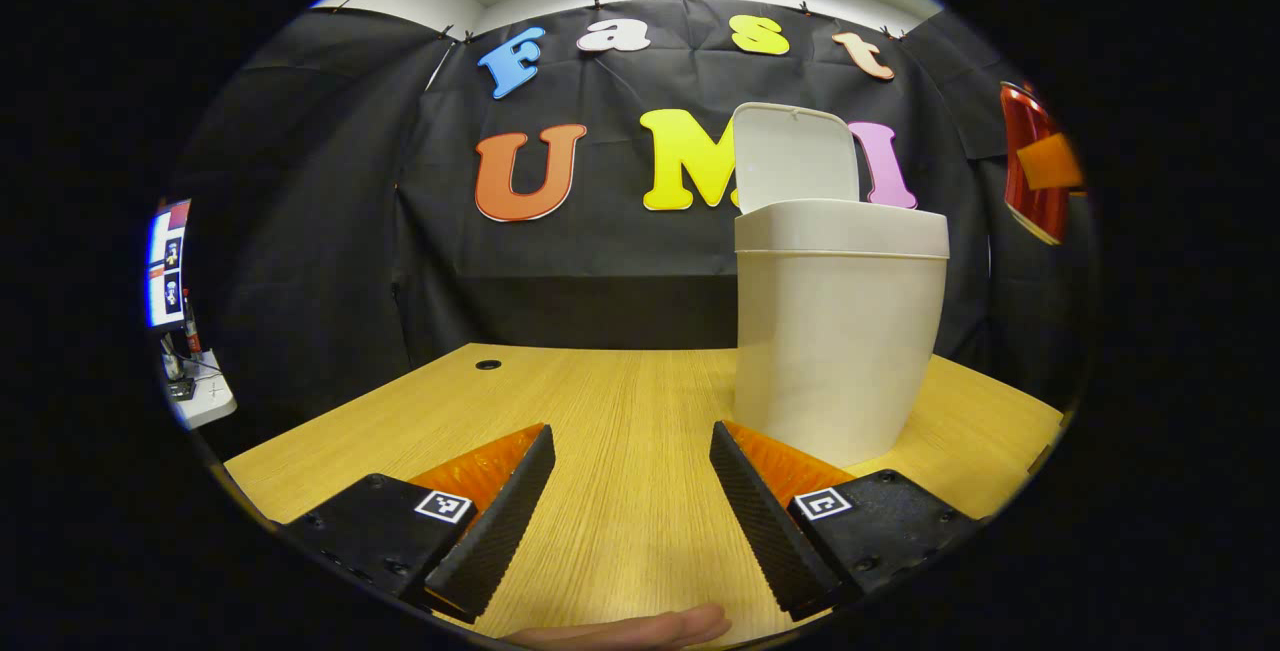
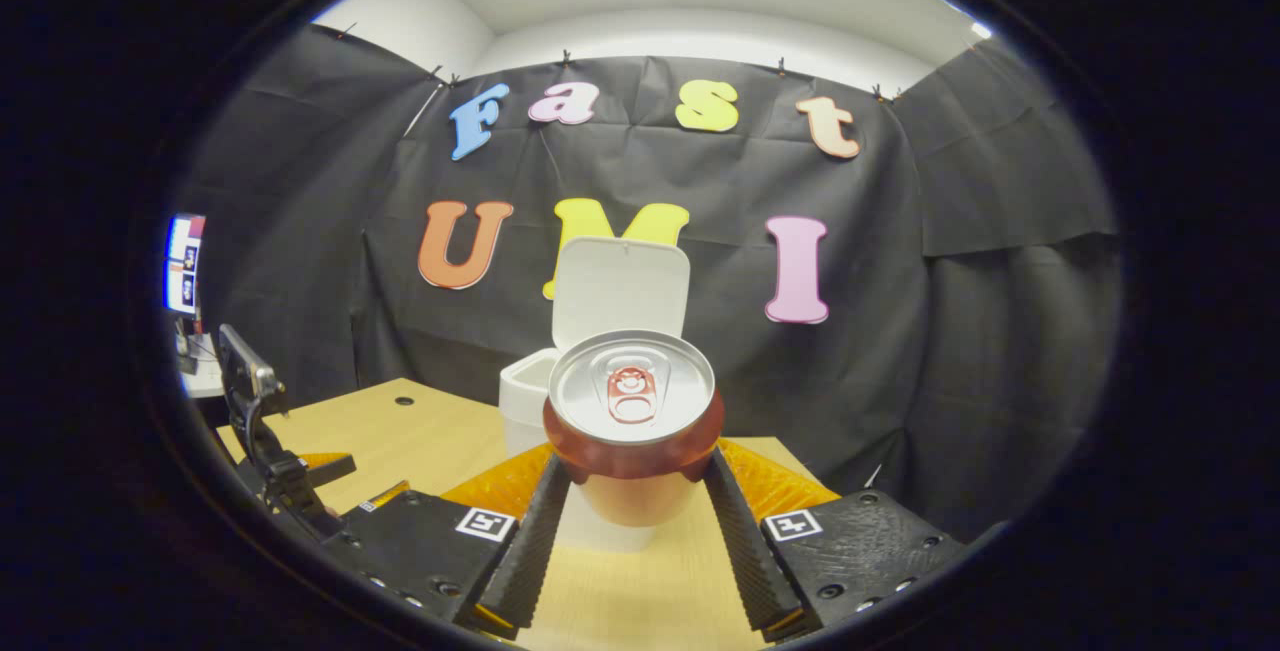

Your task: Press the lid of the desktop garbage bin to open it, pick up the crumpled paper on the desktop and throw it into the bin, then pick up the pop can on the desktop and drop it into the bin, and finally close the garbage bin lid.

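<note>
1. The right tool (image 2: 632, 506) is gripping the pop can (image 2: 632, 411) with both fingers (image 2: 530, 541) pressing on its sides. The can is standing upright, top toward the camera, and appears to be held clear of the table (image 2: 420, 431), which would keep it steady for carrying.

2. The garbage bin (image 2: 525, 396) is sitting directly behind the can in the right gripper view, its lid (image 2: 620, 286) standing open and upright. The can is being lined up with the opening, so the drop seems to be the step in hand.

3. The left tool (image 1: 632, 491) is hanging released, its jaws spread wide with nothing between them, low over the table (image 1: 600, 401). In its own view the bin (image 1: 838, 331) is standing just ahead and to the right, lid (image 1: 795, 156) raised. It is probably waiting there to close the lid afterward.

4. The crumpled paper is not lying on the visible table surface, so it is likely already inside the bin, though the bin's interior is hidden.

5. At the left edge of the right gripper view, part of the other tool (image 2: 290, 471) is resting well aside, leaving the path to the bin free.
</note>
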